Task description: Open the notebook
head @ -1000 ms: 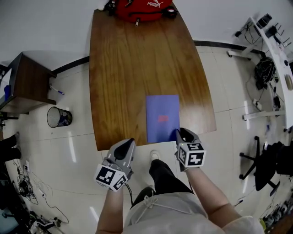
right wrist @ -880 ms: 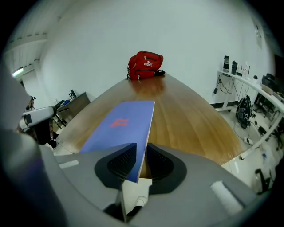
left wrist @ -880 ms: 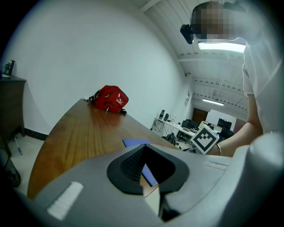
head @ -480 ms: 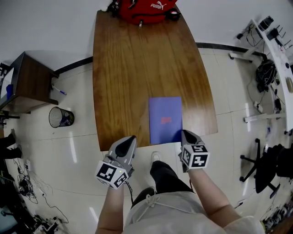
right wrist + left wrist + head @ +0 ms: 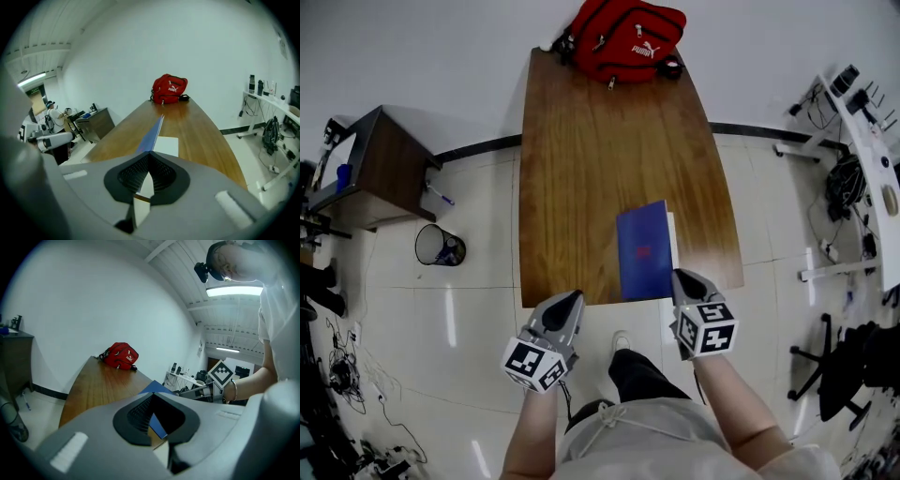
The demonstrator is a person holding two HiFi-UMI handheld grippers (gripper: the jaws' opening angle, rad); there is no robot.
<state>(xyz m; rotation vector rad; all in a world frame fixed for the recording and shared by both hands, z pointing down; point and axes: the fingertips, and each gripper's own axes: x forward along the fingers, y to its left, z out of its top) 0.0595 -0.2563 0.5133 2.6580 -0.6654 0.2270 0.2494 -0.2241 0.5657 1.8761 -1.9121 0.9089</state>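
Right gripper (image 5: 681,277) jaws clamp the notebook (image 5: 644,248) cover (image 5: 151,132), which stands on edge ahead of them. Judged light, thin and floppy; hold it by the free edge. Left gripper (image 5: 570,300) jaws are together, empty.

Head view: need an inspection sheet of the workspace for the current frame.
Surface: wooden table, standing on a tiled floor.
Job's things: notebook near the front edge, partly open; blue cover raised, white page showing under it.
Clutter: red bag at the far end.
Grippers: right gripper shut on the cover's edge; left gripper shut, empty, off the table's front edge.
Cables: loose cables on the floor at left; more by the white desk at right.
Surroundings: waste bin, dark side cabinet, office chair.
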